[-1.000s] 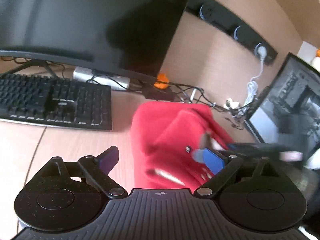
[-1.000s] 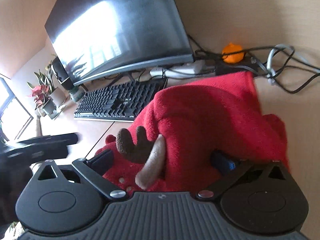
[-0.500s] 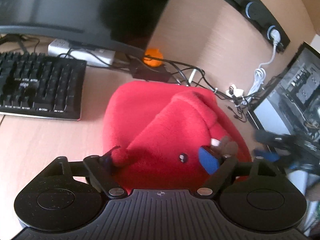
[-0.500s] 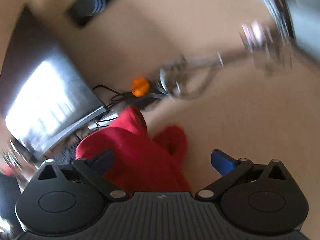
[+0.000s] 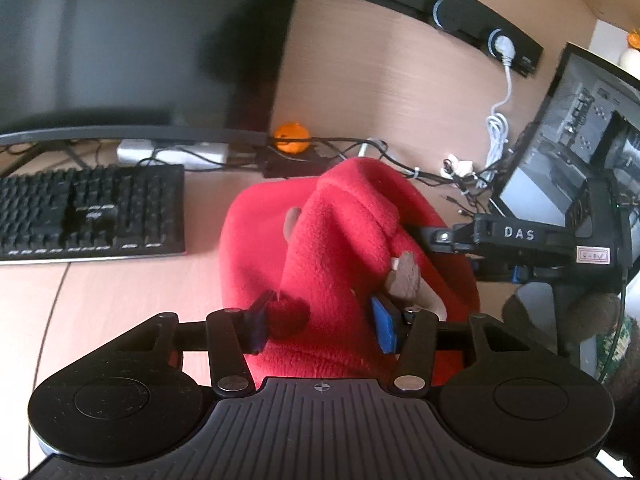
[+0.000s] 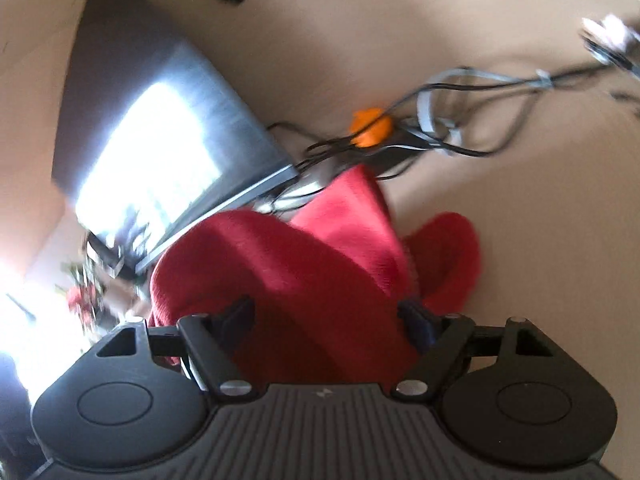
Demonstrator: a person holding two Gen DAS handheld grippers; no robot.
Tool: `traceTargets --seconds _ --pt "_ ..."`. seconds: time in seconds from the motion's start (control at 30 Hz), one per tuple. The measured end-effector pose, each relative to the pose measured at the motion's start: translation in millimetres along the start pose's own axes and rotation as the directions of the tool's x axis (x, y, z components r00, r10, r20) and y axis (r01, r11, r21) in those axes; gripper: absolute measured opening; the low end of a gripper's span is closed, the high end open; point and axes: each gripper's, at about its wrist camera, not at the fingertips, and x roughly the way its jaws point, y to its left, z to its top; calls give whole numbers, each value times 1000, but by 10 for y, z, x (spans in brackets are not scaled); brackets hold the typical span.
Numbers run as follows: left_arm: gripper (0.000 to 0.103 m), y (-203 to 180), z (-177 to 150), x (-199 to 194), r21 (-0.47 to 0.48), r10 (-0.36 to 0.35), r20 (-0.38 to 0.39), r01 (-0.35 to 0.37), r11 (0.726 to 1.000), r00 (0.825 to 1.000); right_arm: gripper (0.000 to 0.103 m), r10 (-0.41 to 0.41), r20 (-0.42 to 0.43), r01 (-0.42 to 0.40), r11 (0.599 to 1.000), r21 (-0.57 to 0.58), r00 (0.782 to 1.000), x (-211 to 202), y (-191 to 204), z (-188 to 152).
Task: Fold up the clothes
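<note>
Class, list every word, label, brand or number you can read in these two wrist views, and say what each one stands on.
"DAS": white letters on the black body of the right gripper, seen in the left wrist view.
Small red-framed white sticker on that same body: too small to read.
Keyboard key legends: blurred, unreadable.
Right wrist view: no readable text.

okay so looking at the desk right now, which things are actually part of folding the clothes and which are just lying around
Part of the job:
- red fleece garment, bunched on the desk
- left gripper, jaws just closing, fleece between them
- right gripper, jaws just closing, fleece between them

Just lying about:
- keyboard
- monitor
- orange ball
- tangled cables
- wall socket strip
</note>
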Motion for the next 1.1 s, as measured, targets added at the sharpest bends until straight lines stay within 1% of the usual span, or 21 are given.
traceTargets --seconds 0.1,0.17,0.2,0.27,0.33,0.4,0.43,0.47,0.5,0.57,0.6,0.67,0.7,0.73,0.77,0.8,0.87,0.93,0.97,1.03,1.1 --pt "60 89 12 -86 -14 22 37 -21 1000 999 80 -36 -19 33 989 -143 999 105 225 -40" --pt "78 230 41 -145 -52 21 80 -17 999 997 80 -58 -28 50 970 -238 998 130 357 -75" --pt "80 333 50 -152 -79 15 93 -8 997 996 80 -74 -26 64 957 -285 997 139 421 -96" --pt "82 519 38 -99 -120 3 88 7 993 996 79 -91 -15 80 930 -358 996 107 504 -109" --pt "83 647 -11 48 -147 0 50 7 989 999 76 -91 -22 76 924 -375 996 64 512 -100" --pt "81 717 -98 232 -177 -18 4 18 984 1000 72 -92 -34 72 924 -376 995 53 485 -76" --pt "77 715 -141 293 -190 -42 -10 39 981 999 70 -98 -37 78 925 -372 994 64 476 -64" --pt "72 679 -170 299 -194 -89 -12 85 977 996 70 -102 -39 81 925 -370 994 73 474 -56" --pt "71 631 -192 280 -193 -145 -8 141 971 989 69 -101 -41 79 925 -371 994 66 483 -48" --pt "72 474 -217 147 -153 -257 11 256 955 966 69 -92 -44 69 921 -383 995 79 513 -21" --pt "72 405 -224 65 -123 -300 15 300 946 954 69 -89 -43 65 916 -395 995 98 541 -12" --pt "76 296 -237 -96 -69 -368 12 368 927 930 68 -83 -47 55 903 -427 995 177 622 10" --pt "77 263 -244 -176 -44 -382 10 382 923 924 68 -79 -50 48 894 -445 996 226 673 11" --pt "81 256 -245 -251 -23 -373 14 373 928 928 67 -78 -55 43 883 -468 995 299 731 6" --pt "85 260 -244 -323 -5 -353 21 353 935 935 66 -84 -61 43 872 -488 995 370 781 -5" --pt "86 275 -234 -383 3 -321 32 321 947 947 66 -94 -69 46 861 -506 993 444 829 -21" --pt "89 359 -199 -469 -8 -228 66 229 973 971 65 -116 -91 52 851 -522 989 629 893 -52" --pt "90 449 -164 -456 -40 -151 68 154 987 986 65 -137 -113 59 852 -520 984 807 912 -63" --pt "90 493 -147 -441 -56 -114 65 118 991 991 65 -141 -123 59 856 -513 982 888 908 -61" --pt "90 527 -141 -321 -69 -74 29 76 995 997 65 -148 -134 62 865 -498 980 1003 902 -55" --pt "90 500 -163 -166 -45 -44 -18 43 998 999 66 -156 -130 74 869 -489 979 1022 917 -45"
